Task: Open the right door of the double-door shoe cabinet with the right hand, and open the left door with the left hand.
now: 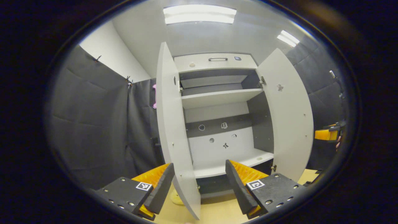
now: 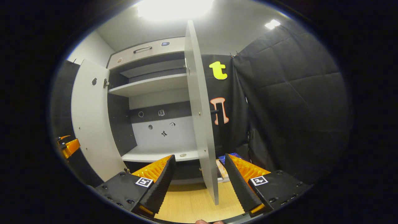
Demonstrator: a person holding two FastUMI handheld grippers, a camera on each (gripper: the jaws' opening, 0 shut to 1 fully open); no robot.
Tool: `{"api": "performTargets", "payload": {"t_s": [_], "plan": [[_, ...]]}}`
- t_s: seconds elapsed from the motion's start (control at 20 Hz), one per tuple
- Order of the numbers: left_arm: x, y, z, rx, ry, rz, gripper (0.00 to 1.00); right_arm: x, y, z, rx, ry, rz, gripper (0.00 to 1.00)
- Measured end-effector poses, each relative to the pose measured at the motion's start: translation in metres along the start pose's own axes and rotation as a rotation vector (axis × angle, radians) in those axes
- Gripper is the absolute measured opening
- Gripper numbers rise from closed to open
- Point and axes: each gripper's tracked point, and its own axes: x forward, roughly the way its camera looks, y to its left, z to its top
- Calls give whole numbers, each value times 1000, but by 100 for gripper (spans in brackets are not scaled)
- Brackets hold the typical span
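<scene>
Cabinet (image 1: 217,62) is sitting wide open, left door (image 1: 174,130) and right door (image 2: 200,118) both swinging out from it. Left gripper (image 1: 199,183) is gaping wide around the left door's edge without pinching it, and right gripper (image 2: 199,182) is doing likewise around the right door's edge.

1 shoe cabinet (image 1: 217,62), 2 open doors (image 1: 172,124), 2 shelves (image 1: 220,97), 1 drawer handle (image 1: 218,58).
</scene>
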Motion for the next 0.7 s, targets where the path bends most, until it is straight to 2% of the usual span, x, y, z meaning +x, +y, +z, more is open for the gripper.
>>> {"api": "performTargets", "payload": {"t_s": [0.25,0.4,0.7], "plan": [[0,-4,-24,-68,57,-5,94,-9,12,-35,-5,58,0,98],[-3,-6,-28,-109,76,-8,94,-9,15,-37,-51,41,-7,98],[-7,-8,-29,-110,75,2,94,-11,26,-35,-22,31,34,98]]}}
